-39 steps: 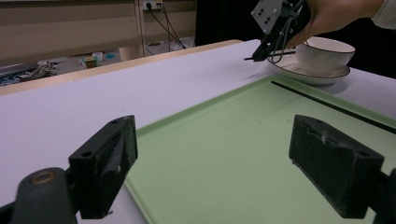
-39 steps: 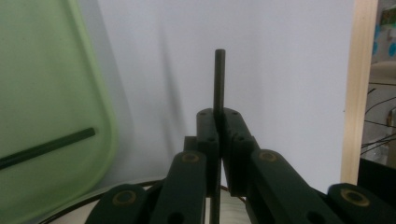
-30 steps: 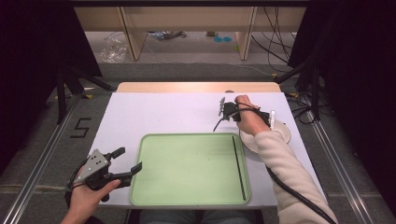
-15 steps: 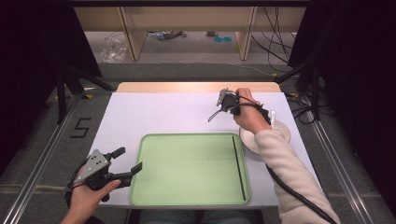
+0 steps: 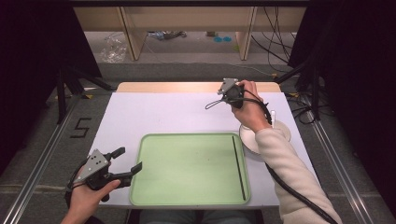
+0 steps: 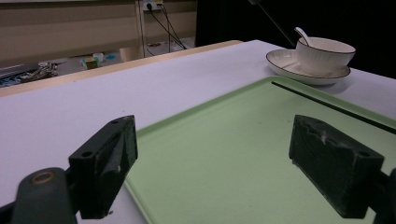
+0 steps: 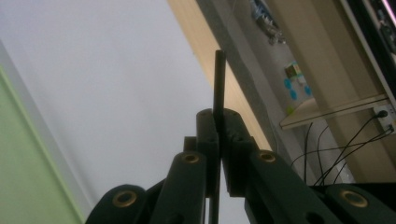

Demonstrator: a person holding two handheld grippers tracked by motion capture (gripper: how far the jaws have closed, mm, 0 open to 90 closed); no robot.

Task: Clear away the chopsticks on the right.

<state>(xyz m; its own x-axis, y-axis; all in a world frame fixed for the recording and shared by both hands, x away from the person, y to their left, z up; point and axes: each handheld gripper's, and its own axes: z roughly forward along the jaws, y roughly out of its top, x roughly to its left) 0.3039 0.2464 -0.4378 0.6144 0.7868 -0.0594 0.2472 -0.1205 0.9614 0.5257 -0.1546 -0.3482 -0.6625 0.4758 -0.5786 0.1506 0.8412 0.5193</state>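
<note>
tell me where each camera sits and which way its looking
High view: above the person's side, looking forward and down on the table; both forearms, left gripper and right gripper show.
Left gripper view: low beside the green tray, facing across it to the bowl; its open jaws show.
Right gripper view: raised over the table, facing its far edge; jaws shut on a thin black stick.
Shared: the tray and a second stick lying on it, in high and left gripper views.

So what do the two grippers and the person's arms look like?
Both are black handheld tools with a grey three-cornered plate on top: the left gripper and the right gripper. Blocky black fingers pivot on brass-coloured pins. A black cable trails along the right arm's cream sleeve.
</note>
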